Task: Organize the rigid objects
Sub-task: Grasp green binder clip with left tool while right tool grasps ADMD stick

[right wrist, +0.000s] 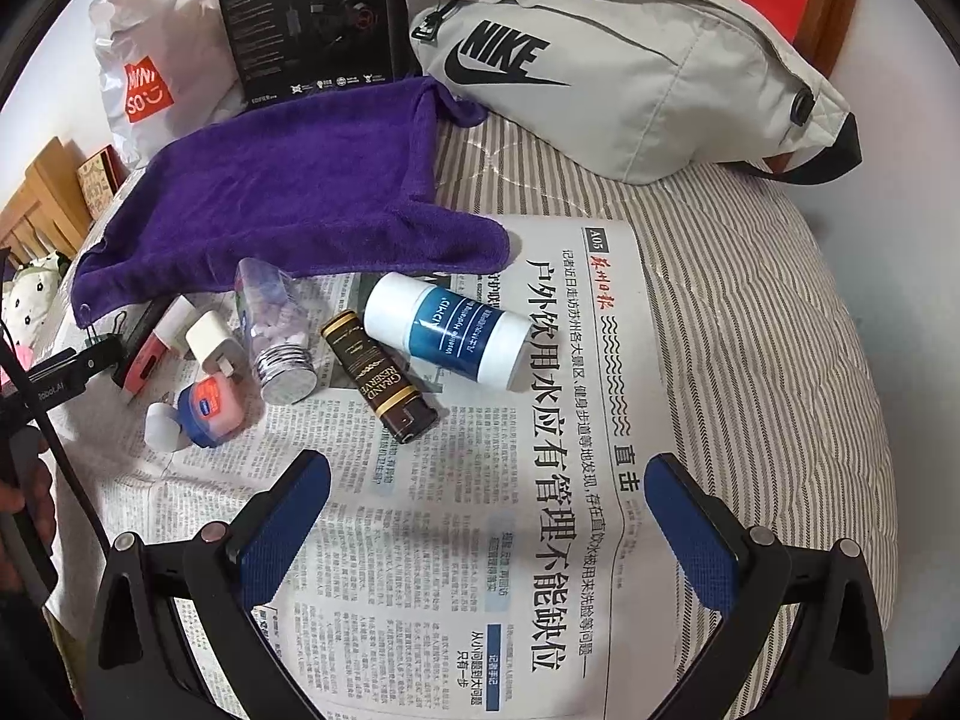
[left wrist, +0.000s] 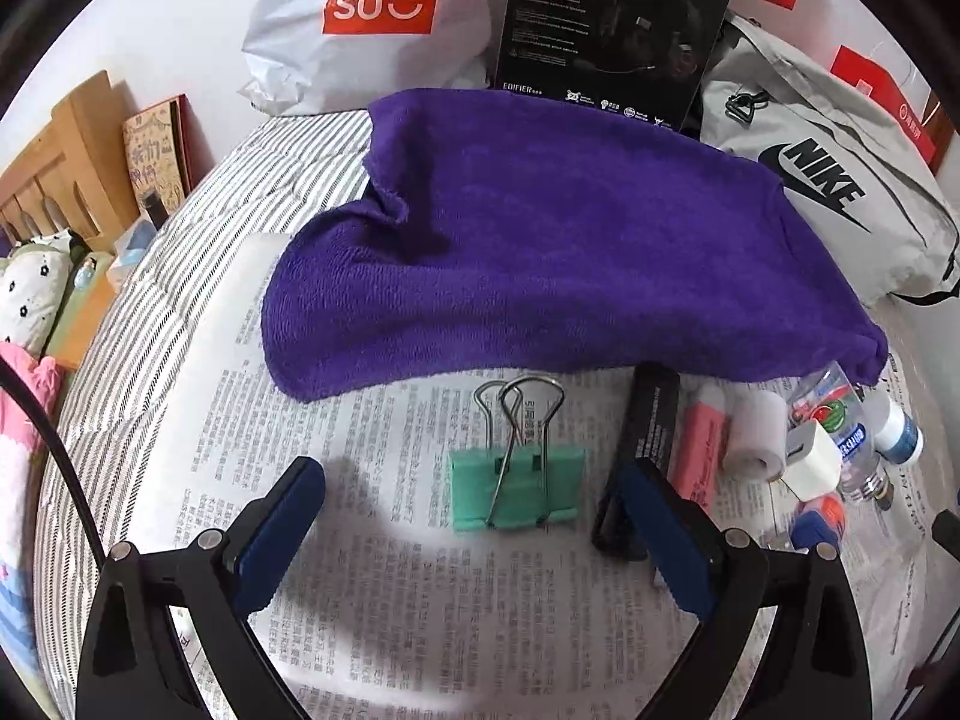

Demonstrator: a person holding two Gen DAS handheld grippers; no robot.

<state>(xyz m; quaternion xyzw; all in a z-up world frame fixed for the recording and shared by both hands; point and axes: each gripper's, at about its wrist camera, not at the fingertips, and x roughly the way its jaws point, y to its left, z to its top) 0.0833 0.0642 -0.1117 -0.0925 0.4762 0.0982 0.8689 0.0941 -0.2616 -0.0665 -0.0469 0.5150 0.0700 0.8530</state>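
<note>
In the left wrist view a green binder clip point(left wrist: 517, 487) lies on the newspaper point(left wrist: 420, 600), just ahead of my open, empty left gripper point(left wrist: 474, 492). A black box point(left wrist: 645, 450), pink eraser point(left wrist: 696, 450), white roll point(left wrist: 757, 437) and white charger point(left wrist: 811, 459) lie to its right. In the right wrist view my right gripper point(right wrist: 486, 480) is open and empty over the newspaper point(right wrist: 540, 540). Ahead of it lie a brown lighter point(right wrist: 379, 377), a blue-white bottle point(right wrist: 447, 331), a pill bottle point(right wrist: 273, 330), the charger point(right wrist: 211, 341) and a Vaseline jar point(right wrist: 210, 405).
A purple towel point(left wrist: 570, 258) lies behind the objects and also shows in the right wrist view point(right wrist: 288, 198). A grey Nike bag point(right wrist: 630, 60), a black Edifier box point(left wrist: 612, 30) and a Miniso bag point(left wrist: 360, 18) stand at the back of the striped bed point(right wrist: 750, 330).
</note>
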